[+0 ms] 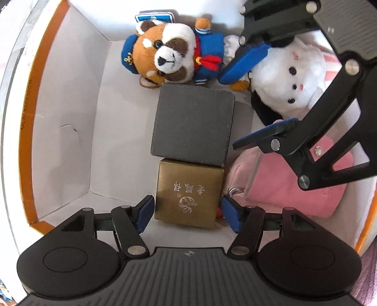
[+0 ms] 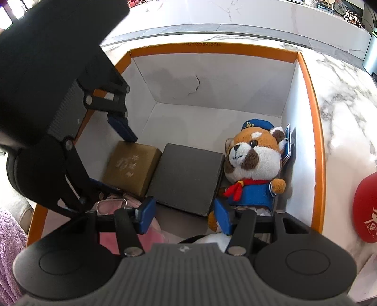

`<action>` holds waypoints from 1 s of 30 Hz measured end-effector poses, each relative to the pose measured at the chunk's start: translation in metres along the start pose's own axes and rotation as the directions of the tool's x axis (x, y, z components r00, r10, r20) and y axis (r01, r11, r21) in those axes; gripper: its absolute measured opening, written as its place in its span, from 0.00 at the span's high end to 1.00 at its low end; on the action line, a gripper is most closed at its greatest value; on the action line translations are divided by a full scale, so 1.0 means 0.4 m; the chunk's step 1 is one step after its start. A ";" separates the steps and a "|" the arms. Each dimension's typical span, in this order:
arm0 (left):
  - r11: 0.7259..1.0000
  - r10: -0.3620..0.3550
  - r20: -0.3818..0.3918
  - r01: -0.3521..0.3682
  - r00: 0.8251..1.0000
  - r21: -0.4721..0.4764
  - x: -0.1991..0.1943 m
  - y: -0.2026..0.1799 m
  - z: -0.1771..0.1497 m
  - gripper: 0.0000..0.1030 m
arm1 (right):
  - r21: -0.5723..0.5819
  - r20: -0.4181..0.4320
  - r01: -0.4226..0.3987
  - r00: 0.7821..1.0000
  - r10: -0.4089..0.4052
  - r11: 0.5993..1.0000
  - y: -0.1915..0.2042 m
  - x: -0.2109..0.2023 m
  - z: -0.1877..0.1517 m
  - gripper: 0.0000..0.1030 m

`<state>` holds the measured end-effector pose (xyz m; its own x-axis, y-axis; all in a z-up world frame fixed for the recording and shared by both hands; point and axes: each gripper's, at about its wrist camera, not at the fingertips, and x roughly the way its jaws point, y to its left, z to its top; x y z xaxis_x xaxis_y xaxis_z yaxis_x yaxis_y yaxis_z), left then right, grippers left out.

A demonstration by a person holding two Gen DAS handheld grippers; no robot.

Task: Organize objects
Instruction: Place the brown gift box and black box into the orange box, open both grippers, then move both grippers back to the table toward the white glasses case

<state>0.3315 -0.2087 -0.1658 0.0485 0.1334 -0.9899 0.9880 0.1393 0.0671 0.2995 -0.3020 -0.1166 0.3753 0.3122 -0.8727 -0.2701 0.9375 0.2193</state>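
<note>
Box: we see an orange-rimmed carton (image 2: 315, 122) w/ white inner walls, standing on a marble top (image 2: 341, 98). All task things lie on its floor.
Gold box (image 1: 188, 193): near 1 end wall, touching the black box (image 1: 193, 124) next to it. Both sit along the middle of the floor.
Red panda plush (image 1: 169, 51): at the far end wall in the left view, against a blue-white card (image 1: 154, 16) which leans on the wall.
White plush (image 1: 289, 77): in the corner beside the panda, over a pink pouch (image 1: 294, 188) that lies along the side wall.
Left gripper (image 1: 187, 211): jaws wide open, 1 pad each side of the gold box w/ small gaps, so it holds nothing.
Right gripper (image 2: 183, 215): jaws also wide open and empty, low above the black box edge, the panda just beside 1 pad.
Risk 1: we think the 2 grippers are very close inside the carton, so they can collide if both move at once.
Risk 2: if the left one closes off-centre, the gold box may turn and push the black box into the panda.
Risk 3: a right pad may catch the panda's arm or the white plush and drag it.
Risk 4: the pouch's metal ring (image 2: 110, 204) lies near the right pad, it may snag, in our judgement.
</note>
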 end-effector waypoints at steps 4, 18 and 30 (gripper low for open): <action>1.000 0.001 0.061 0.000 0.998 -0.018 -0.027 -0.005 -0.042 0.28 | 0.003 -0.007 0.017 1.000 -0.017 1.000 0.006 -0.007 0.007 0.45; 0.912 0.149 0.482 0.069 0.864 -0.404 -0.301 0.022 -0.368 0.28 | -0.148 0.137 0.025 0.991 -0.005 0.989 0.181 -0.184 0.050 0.55; 0.781 0.342 0.428 0.000 0.836 -0.625 -0.306 0.034 -0.638 0.22 | -0.380 0.095 0.047 0.995 -0.012 0.924 0.434 -0.181 0.101 0.60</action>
<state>0.3017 0.0272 -0.0119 0.4415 -0.2609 -0.8585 0.6798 0.7218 0.1302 0.2613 -0.1558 0.0022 0.4607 0.3140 -0.8302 -0.5684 0.8227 -0.0042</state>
